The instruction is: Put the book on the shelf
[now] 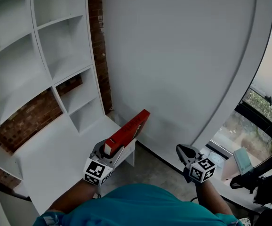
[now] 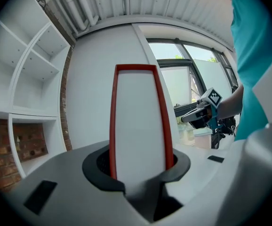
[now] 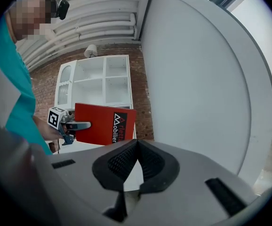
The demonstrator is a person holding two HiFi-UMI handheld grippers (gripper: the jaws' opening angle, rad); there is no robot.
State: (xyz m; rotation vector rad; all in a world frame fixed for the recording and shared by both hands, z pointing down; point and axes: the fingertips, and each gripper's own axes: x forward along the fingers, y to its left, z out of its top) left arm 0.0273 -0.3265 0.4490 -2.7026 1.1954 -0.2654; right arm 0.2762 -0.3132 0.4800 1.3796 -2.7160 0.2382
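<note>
A red book (image 1: 129, 128) with white print on its cover is clamped at one end in my left gripper (image 1: 108, 148), held out above the white ledge. In the left gripper view its white page edge (image 2: 138, 121) stands between the pads, framed by the red covers. The right gripper view shows the cover (image 3: 103, 124) side on, with the left gripper (image 3: 82, 125) at its near end. My right gripper (image 1: 183, 150) hangs to the right of the book, apart from it, its pads closed together with nothing between them (image 3: 137, 144). The white shelf unit (image 1: 56, 60) stands to the left.
A white ledge (image 1: 56, 159) runs under the shelf's open compartments, with a red brick wall (image 1: 96, 32) behind it. A wide white wall panel (image 1: 183, 55) fills the middle. A window (image 1: 268, 93) and dark equipment (image 1: 268, 187) lie to the right.
</note>
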